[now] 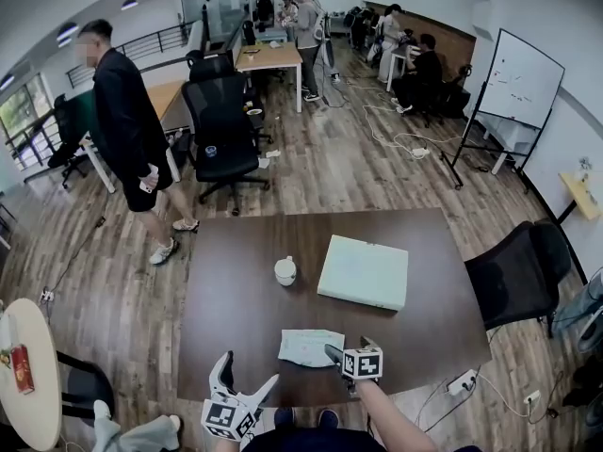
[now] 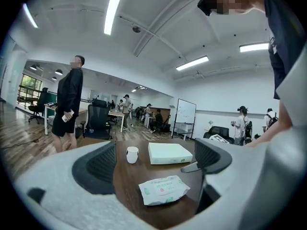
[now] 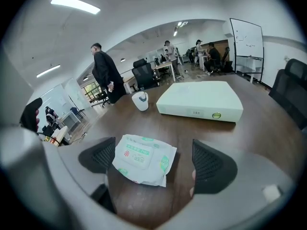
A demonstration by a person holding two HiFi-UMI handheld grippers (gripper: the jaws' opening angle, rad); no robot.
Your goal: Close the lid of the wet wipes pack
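Observation:
The wet wipes pack (image 1: 310, 347) (image 2: 163, 189) (image 3: 144, 158), white with green print, lies flat on the brown table (image 1: 245, 271) near its front edge. In the right gripper view its lid lies flat against the pack. My right gripper (image 1: 347, 349) (image 3: 154, 161) hangs just right of the pack and above it, open, its pads clear of it. The pack shows low between its two jaws. My left gripper (image 1: 243, 382) (image 2: 156, 159) is at the table's near edge, left of the pack and pointing toward it, open and holding nothing.
A flat white box (image 1: 364, 271) and a small white cup (image 1: 285, 270) stand farther back on the table. A black office chair (image 1: 520, 273) is at the table's right side. A person in black (image 1: 132, 130) stands on the floor at far left, and a round table (image 1: 28, 384) is at lower left.

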